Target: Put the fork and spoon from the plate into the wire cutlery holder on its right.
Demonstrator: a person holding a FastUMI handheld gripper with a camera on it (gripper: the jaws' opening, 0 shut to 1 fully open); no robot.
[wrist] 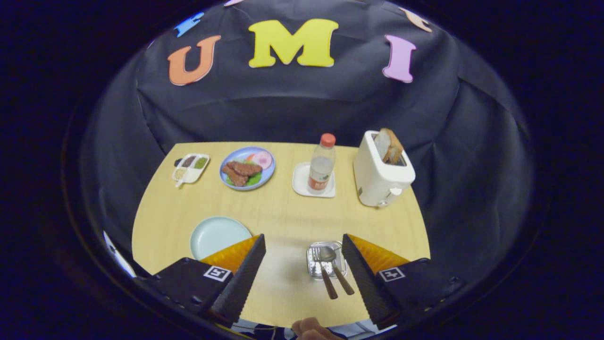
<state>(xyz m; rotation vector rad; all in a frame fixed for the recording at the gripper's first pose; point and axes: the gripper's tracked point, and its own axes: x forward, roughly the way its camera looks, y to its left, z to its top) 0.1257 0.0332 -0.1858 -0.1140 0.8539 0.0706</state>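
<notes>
A pale green plate (218,235) lies on the wooden table just beyond my left finger, with nothing on it. To its right stands the wire cutlery holder (326,260), close to my right finger. A fork (322,271) and a spoon (336,268) rest in the holder, heads inside and brown handles sticking out toward me. My gripper (303,255) hangs above the table's near edge with its fingers wide apart and nothing between them.
At the back of the table (283,222) stand a white toaster (381,175) with a bread slice, a bottle (322,165) on a white square dish, a blue plate of food (247,168) and a small sauce tray (190,168). A person's hand (311,328) shows at the near edge.
</notes>
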